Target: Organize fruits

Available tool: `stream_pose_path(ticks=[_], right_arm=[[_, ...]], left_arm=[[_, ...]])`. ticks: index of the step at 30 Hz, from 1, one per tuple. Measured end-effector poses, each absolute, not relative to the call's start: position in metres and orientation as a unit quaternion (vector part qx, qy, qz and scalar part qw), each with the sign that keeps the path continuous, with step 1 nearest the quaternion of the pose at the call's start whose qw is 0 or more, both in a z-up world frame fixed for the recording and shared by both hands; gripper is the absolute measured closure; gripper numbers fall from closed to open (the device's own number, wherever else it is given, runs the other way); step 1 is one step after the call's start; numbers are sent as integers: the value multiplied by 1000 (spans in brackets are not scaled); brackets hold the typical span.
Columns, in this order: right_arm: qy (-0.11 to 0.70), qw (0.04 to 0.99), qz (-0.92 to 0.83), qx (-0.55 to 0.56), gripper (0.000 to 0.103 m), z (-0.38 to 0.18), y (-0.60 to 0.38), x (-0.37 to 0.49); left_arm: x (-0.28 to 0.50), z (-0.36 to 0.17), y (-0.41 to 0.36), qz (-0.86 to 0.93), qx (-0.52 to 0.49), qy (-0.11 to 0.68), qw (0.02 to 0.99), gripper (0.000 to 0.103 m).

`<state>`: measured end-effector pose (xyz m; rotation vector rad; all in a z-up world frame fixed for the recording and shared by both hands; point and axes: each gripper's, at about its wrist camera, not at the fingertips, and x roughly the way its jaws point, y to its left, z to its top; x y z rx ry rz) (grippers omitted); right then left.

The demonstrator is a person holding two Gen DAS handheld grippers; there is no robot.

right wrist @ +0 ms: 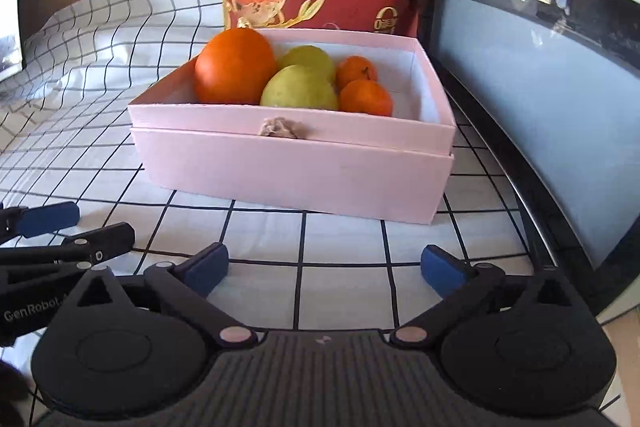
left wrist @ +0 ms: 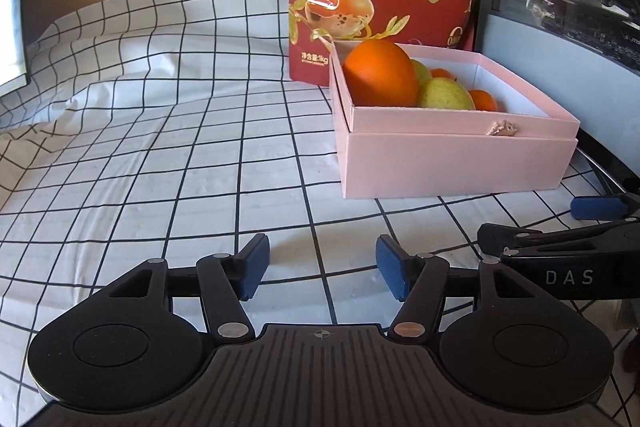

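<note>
My left gripper (left wrist: 320,267) and right gripper (right wrist: 324,269) fingers stand wide, empty, above the checked cloth (left wrist: 160,147); fruit fills the pink box (right wrist: 296,167) near its far edge.

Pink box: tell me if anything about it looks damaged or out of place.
The pink box has a small torn, scuffed patch mid front wall, brownish against clean pink. The fruit sits neatly inside; nothing spilled.

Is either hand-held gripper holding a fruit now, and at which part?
Neither. The left hand-held gripper and the right hand-held gripper are open and empty; the fruit lies in the pink box.
</note>
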<state>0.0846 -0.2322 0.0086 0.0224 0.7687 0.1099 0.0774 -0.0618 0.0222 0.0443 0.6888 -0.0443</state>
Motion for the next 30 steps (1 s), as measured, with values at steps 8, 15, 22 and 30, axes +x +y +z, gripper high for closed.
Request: stream_pose_path(ticks=[8, 15, 22, 30], right_arm=[[370, 928, 37, 14, 0, 9, -232, 84], [370, 928, 38, 16, 0, 9, -232, 84], [370, 928, 38, 16, 0, 9, -232, 84], [370, 928, 38, 16, 0, 9, -232, 84]], left_arm=[[79, 22, -61, -23, 19, 338, 941, 37], [79, 22, -61, -23, 20, 338, 941, 37], [79, 22, -61, -23, 19, 338, 941, 37], [79, 22, -61, -23, 19, 338, 941, 37]])
